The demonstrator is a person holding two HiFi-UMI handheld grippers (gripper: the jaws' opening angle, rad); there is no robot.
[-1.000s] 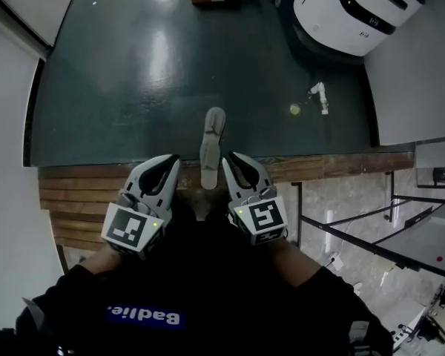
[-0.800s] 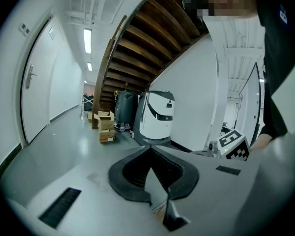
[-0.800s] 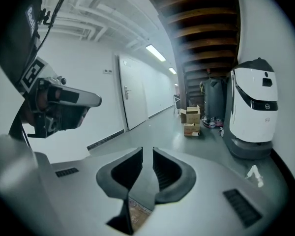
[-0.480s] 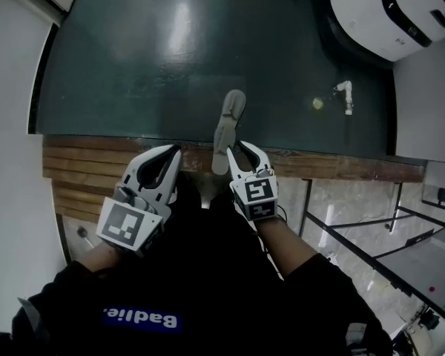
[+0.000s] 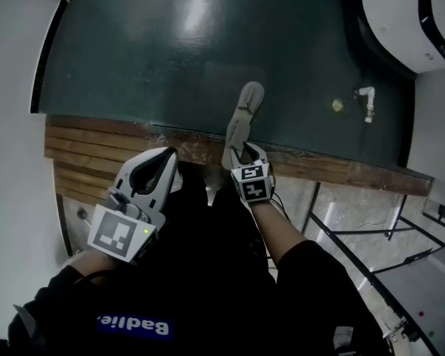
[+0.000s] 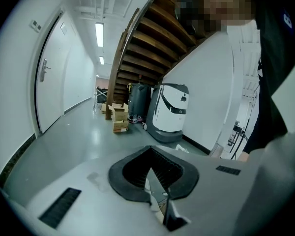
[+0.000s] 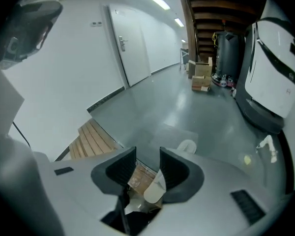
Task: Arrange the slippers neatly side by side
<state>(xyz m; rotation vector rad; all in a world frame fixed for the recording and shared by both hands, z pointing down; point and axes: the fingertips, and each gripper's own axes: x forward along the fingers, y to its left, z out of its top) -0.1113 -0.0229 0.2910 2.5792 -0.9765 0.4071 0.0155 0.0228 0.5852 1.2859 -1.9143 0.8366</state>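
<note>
One pale grey slipper point(image 5: 245, 113) lies lengthwise across the edge between the wooden step point(image 5: 96, 150) and the dark floor, toe pointing away from me. No second slipper is in view. My right gripper point(image 5: 245, 151) is at its heel, jaws opening. In the right gripper view the slipper's heel point(image 7: 155, 190) rests against the right-hand pad, with a gap on the other side, and my right gripper point(image 7: 147, 154) no longer presses it. My left gripper point(image 5: 167, 156) hangs over the wooden step to the left, its tips together and empty. The left gripper view also shows my left gripper point(image 6: 150, 152) closed.
A large white machine point(image 5: 411, 17) stands at the far right. A small yellow object point(image 5: 337, 104) and a white piece point(image 5: 366, 95) lie on the dark floor near it. Cardboard boxes point(image 6: 119, 117) sit far down the hallway. A metal railing point(image 5: 356, 236) runs at the right.
My right gripper has reached forward along the slipper's heel and its jaws have spread apart. The slipper sits slightly farther onto the dark floor. The left gripper has drawn back a little.
</note>
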